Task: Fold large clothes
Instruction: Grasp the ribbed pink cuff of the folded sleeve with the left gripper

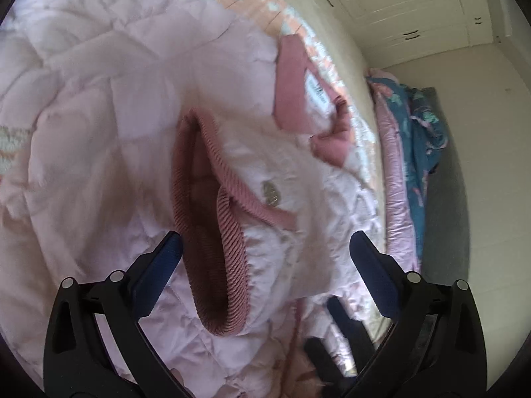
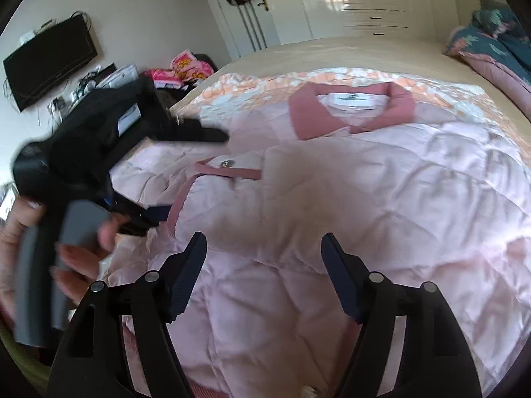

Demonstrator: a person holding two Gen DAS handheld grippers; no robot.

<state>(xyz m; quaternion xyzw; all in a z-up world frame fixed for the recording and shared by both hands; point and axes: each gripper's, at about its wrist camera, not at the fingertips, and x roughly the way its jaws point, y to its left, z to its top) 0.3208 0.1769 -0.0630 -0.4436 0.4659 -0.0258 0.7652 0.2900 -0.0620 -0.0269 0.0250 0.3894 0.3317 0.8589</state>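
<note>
Broadly, a pale pink quilted jacket lies spread across a bed, filling most of both wrist views. At nine o'clock in the right wrist view, a hand grips the grey handle of the left tongs, which reach in over the jacket's left side near a ribbed darker pink cuff. From its own camera, the left tongs are spread wide, with the cuff lying between the two blue-padded fingers and not pinched. Toward six o'clock, the right tongs hang spread apart above the quilted front, holding nothing. At twelve o'clock sits the jacket's dark pink collar with a white label. At two o'clock, a teal floral duvet is bunched by the bed's far edge.
</note>
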